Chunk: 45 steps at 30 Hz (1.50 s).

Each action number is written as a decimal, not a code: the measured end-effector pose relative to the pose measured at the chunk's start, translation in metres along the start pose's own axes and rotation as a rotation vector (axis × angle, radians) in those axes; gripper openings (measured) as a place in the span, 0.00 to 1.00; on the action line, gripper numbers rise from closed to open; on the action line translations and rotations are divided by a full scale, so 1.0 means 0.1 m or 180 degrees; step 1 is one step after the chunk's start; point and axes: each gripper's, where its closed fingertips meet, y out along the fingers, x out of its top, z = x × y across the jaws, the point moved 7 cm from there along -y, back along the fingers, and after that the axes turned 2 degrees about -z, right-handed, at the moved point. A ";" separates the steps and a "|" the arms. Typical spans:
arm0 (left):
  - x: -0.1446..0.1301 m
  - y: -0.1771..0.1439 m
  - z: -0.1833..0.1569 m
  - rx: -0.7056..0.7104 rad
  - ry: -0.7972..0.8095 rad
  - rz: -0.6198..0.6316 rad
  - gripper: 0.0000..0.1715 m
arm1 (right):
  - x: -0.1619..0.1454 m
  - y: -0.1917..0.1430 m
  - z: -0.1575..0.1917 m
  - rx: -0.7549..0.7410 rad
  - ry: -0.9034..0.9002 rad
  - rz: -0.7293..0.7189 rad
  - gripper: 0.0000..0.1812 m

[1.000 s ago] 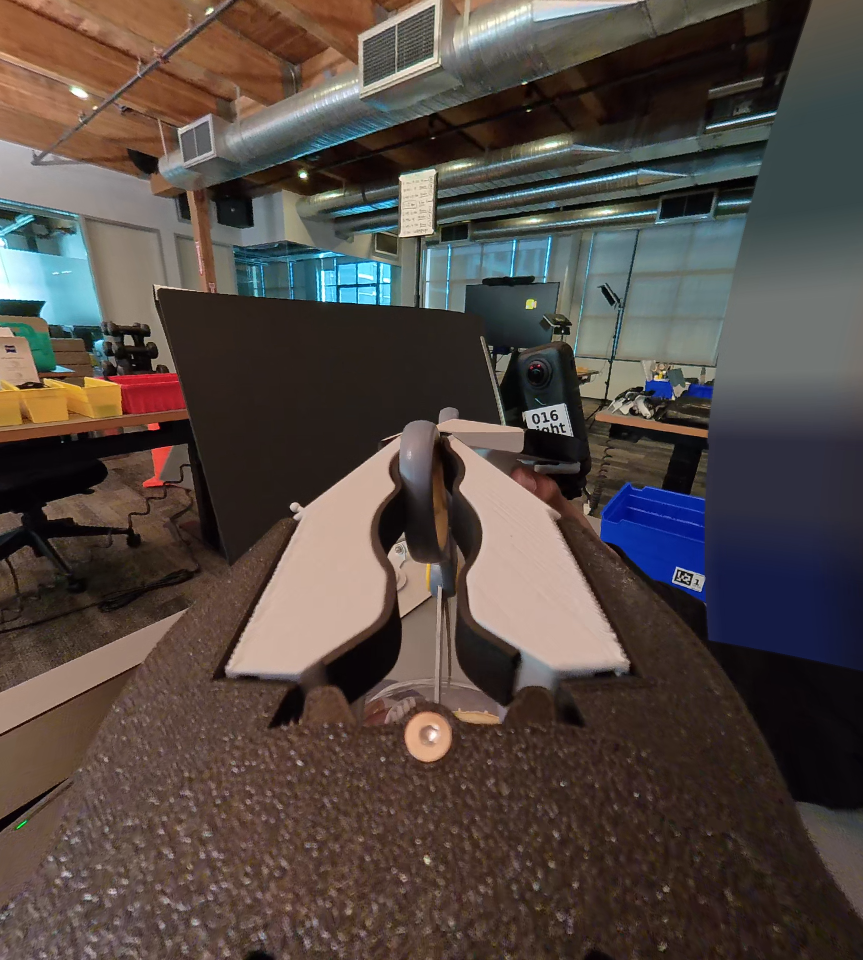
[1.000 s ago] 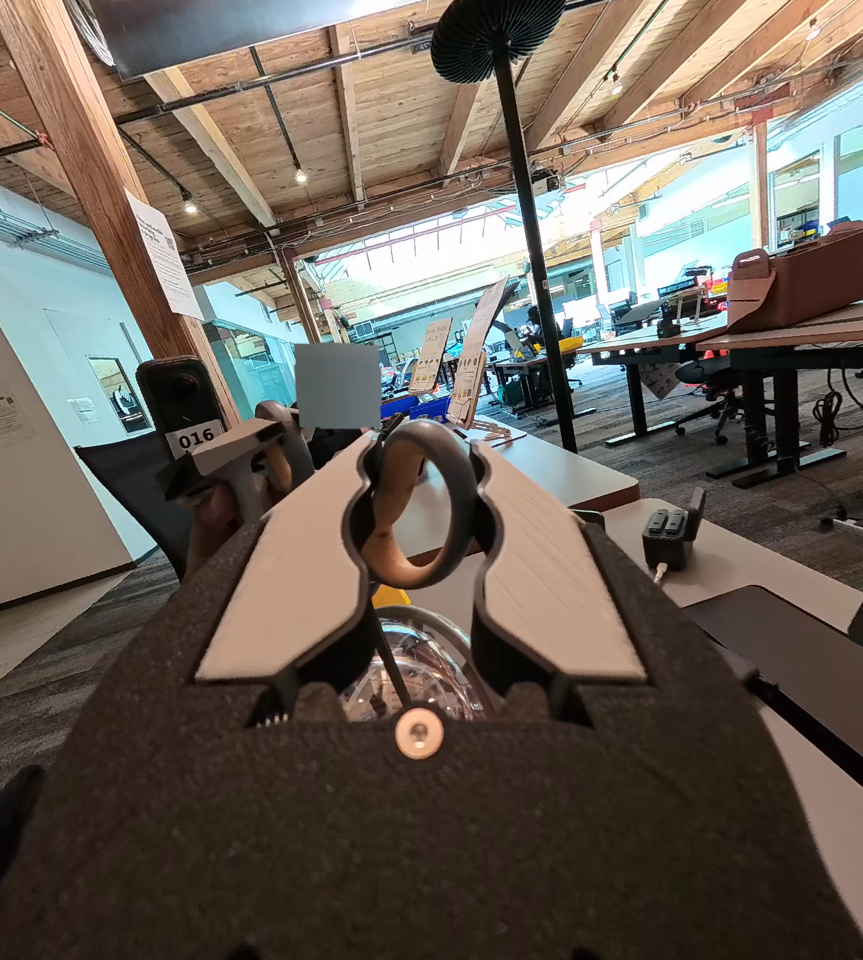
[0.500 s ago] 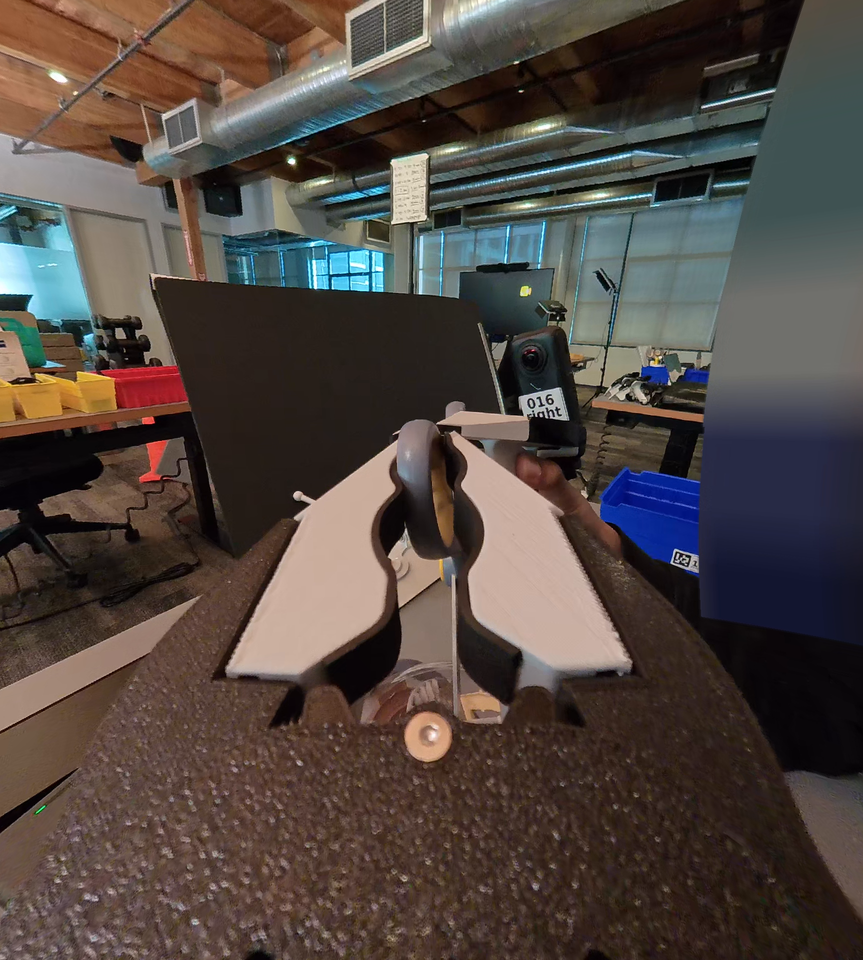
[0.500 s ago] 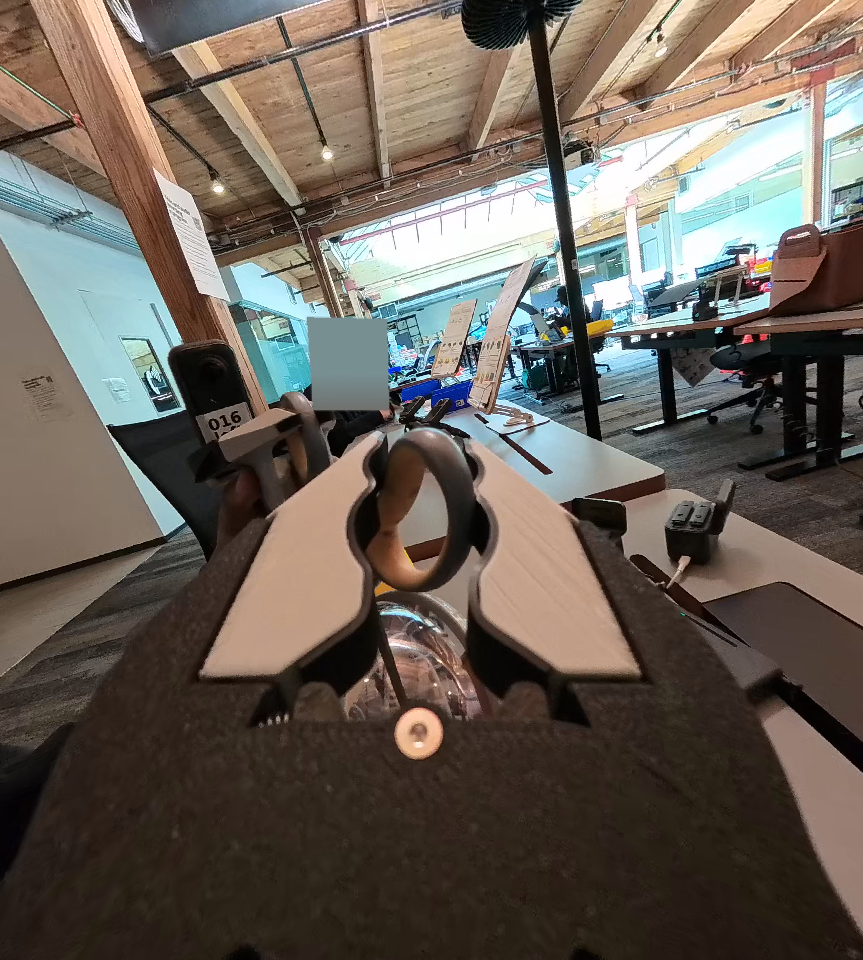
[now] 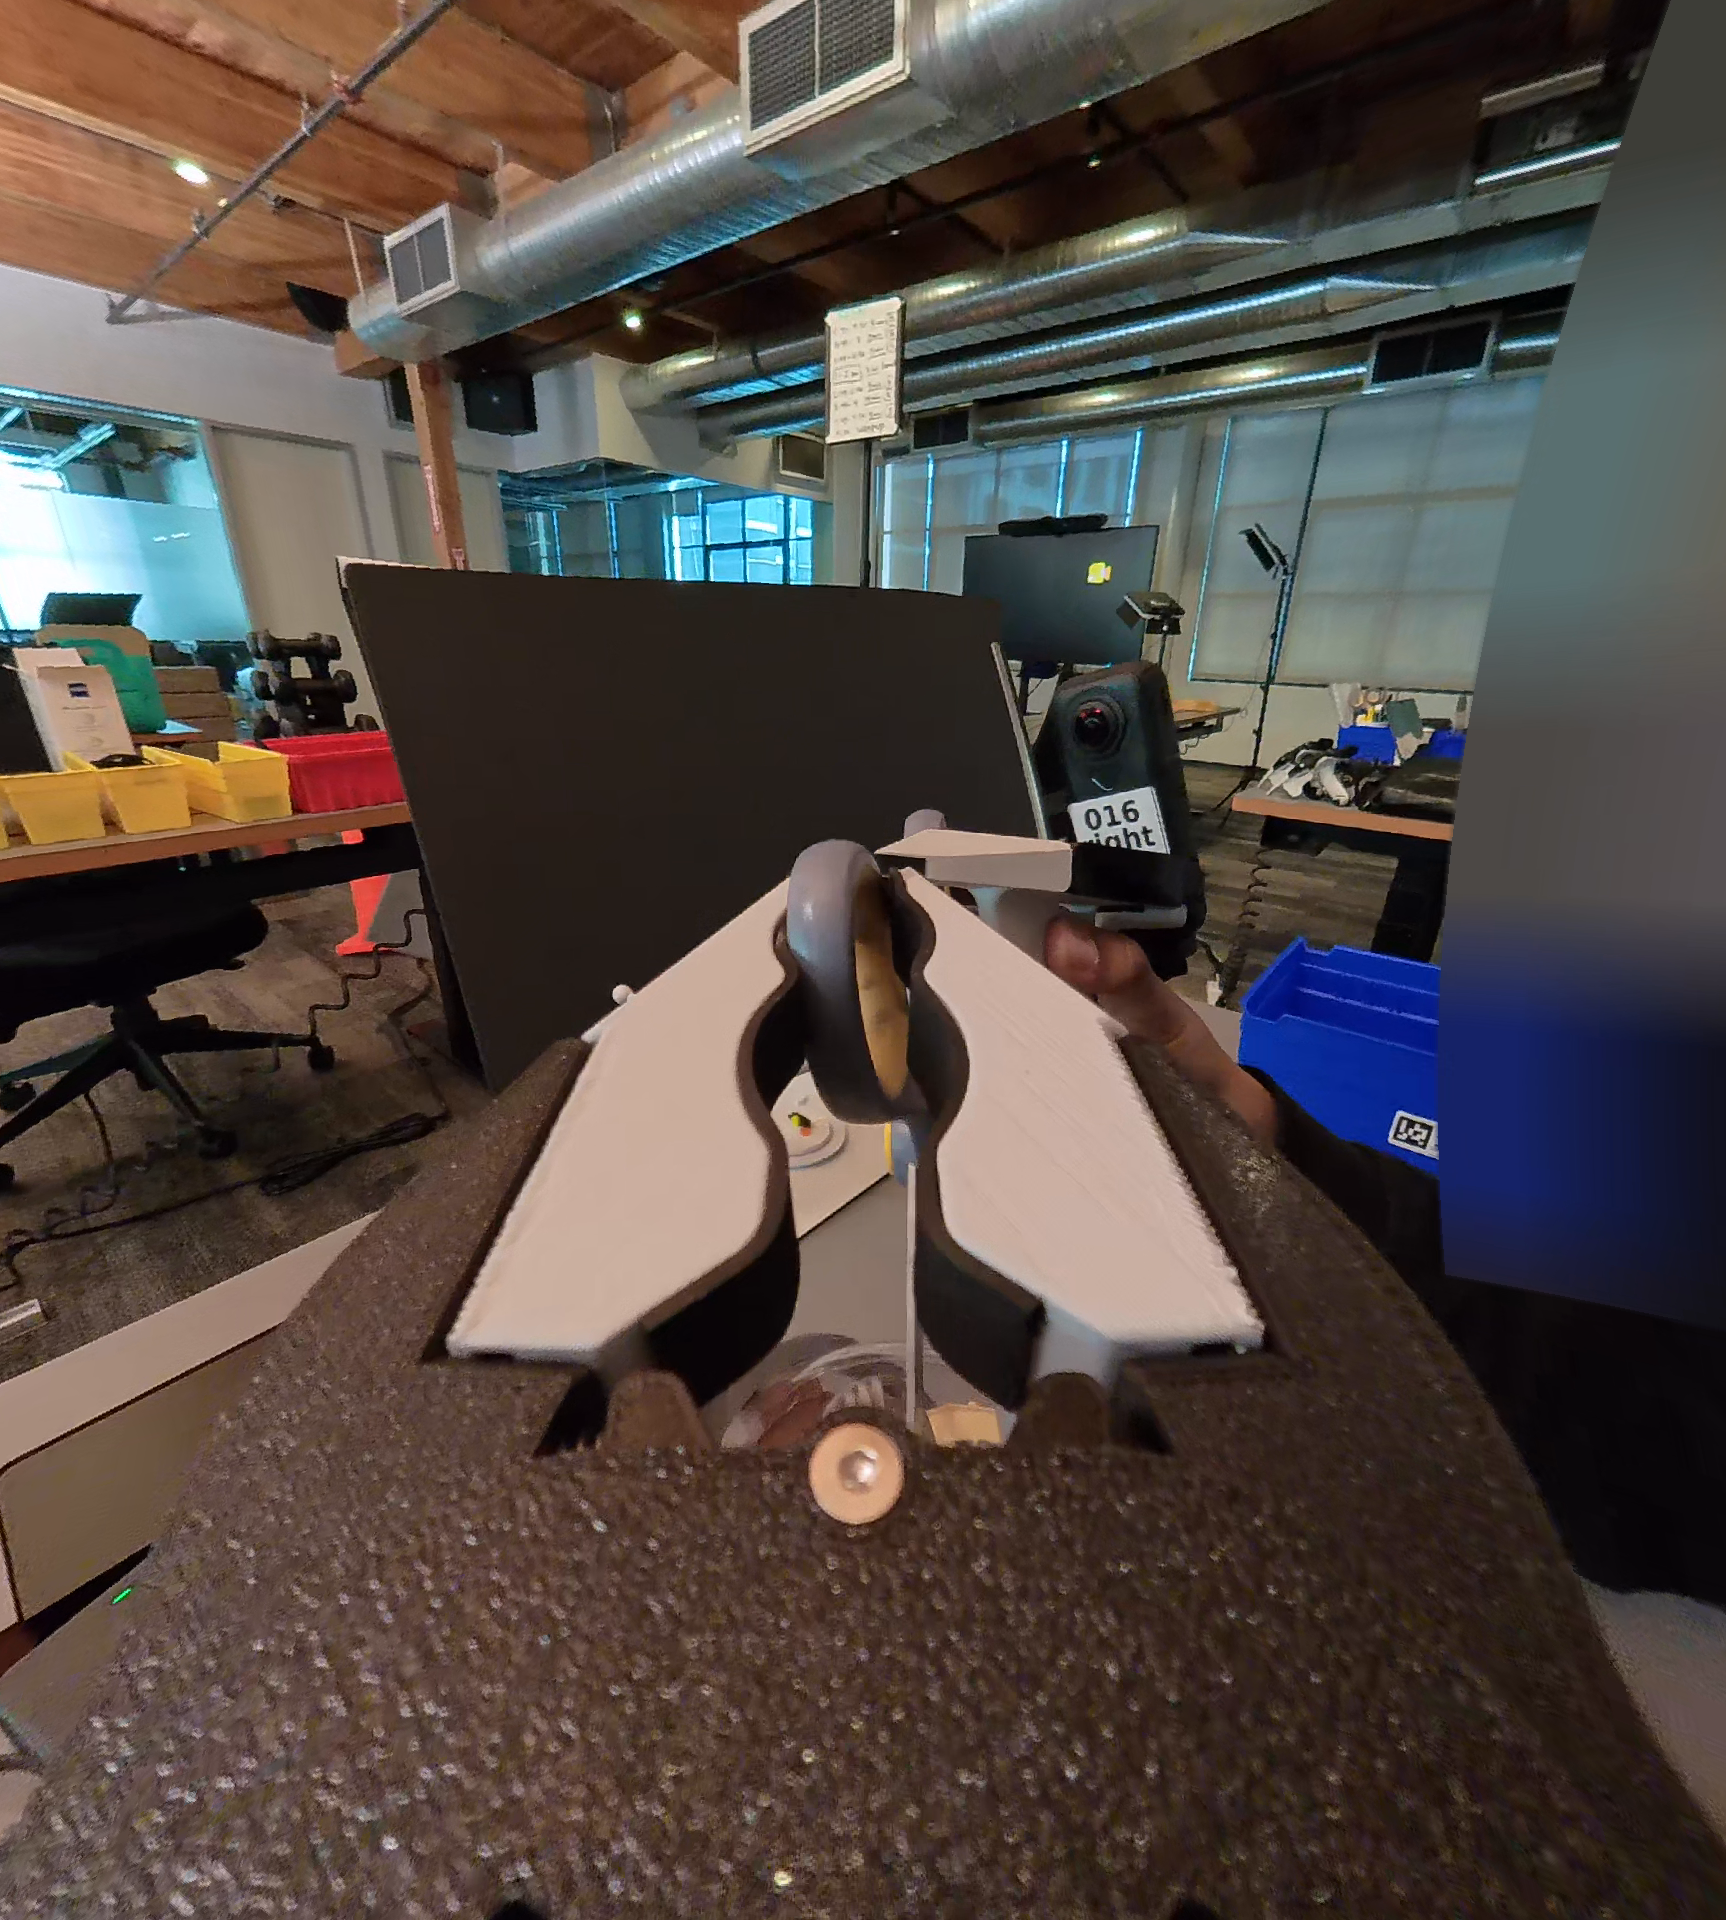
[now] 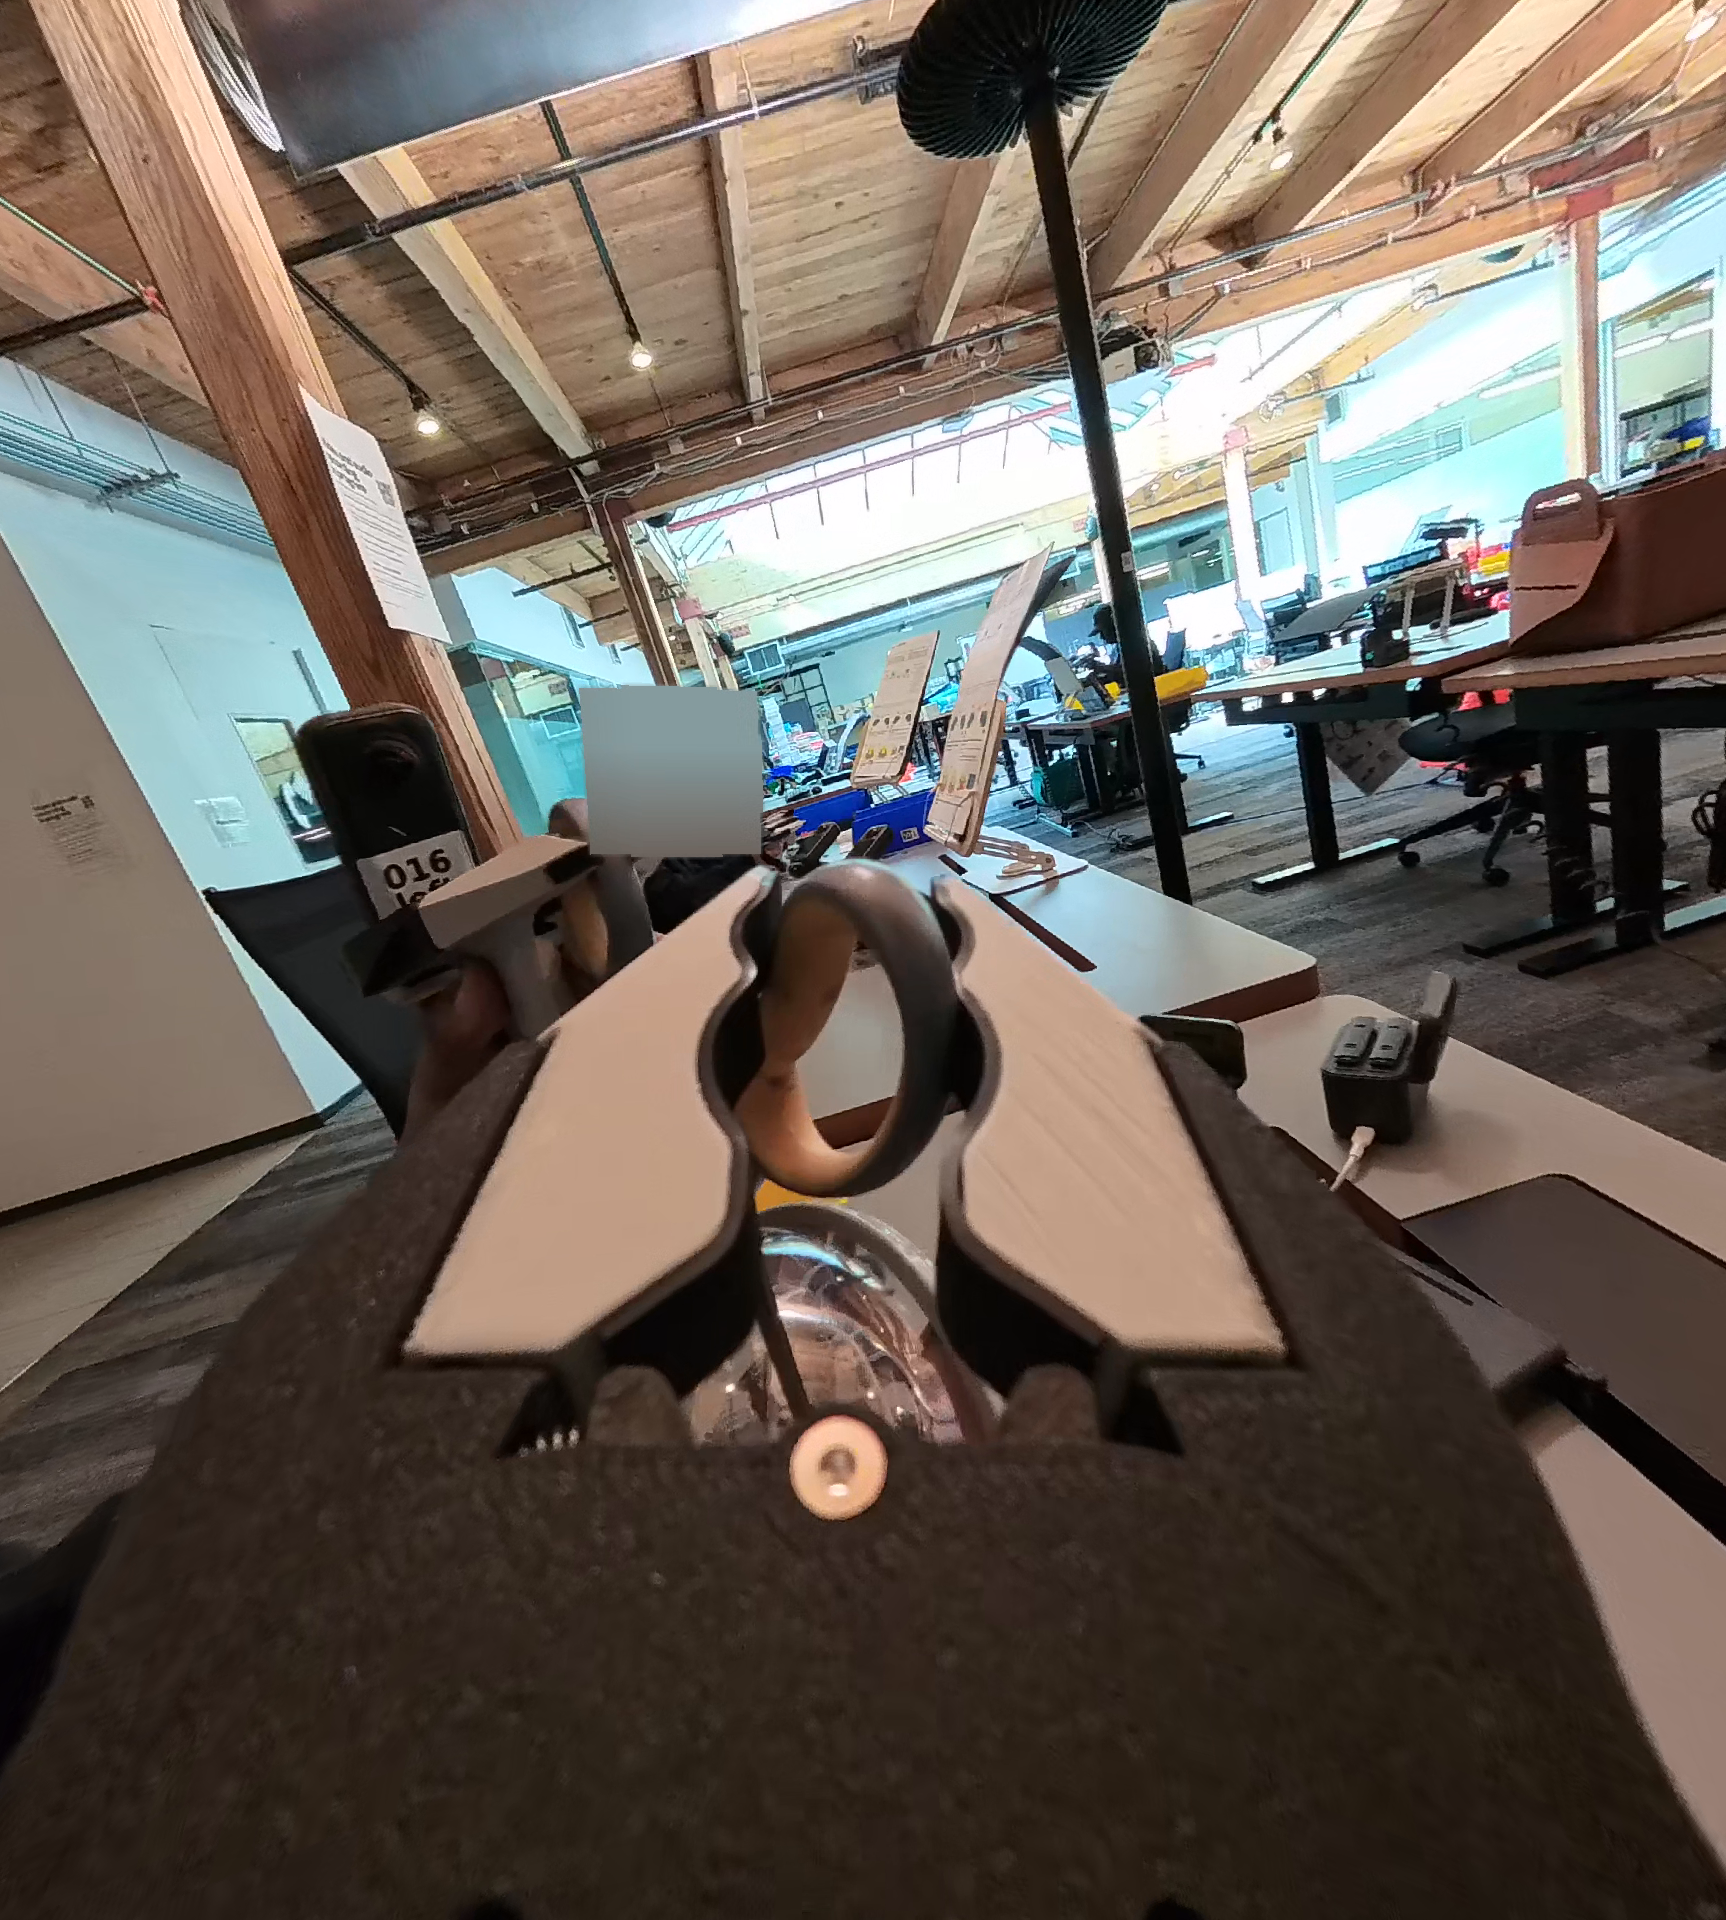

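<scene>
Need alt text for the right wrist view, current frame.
The right gripper is shut on a grey and tan scissor handle loop, held up above a white table. The left gripper is at its left, with an open office behind.

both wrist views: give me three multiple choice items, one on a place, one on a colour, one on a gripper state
1. In the left wrist view, where is the blue bin?
A. right of the gripper
B. on the far left table
C. hanging overhead

2. What colour is the outside of the scissor handle loop in the right gripper?
A. red
B. grey
C. green

3. How does the left gripper stand?
A. wide open, empty
B. out of view
C. shut on a handle loop

Key: 1 A, the bin sits at the right edge. 2 B, a grey outside with a tan lining. 3 C, both fingers press against the loop.
</scene>
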 end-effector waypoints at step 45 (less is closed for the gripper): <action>0.06 -0.05 -0.11 -0.0172 0.0593 -0.0267 0.09 | 0.02 0.01 0.22 0.0349 -0.0136 -0.0236 0.10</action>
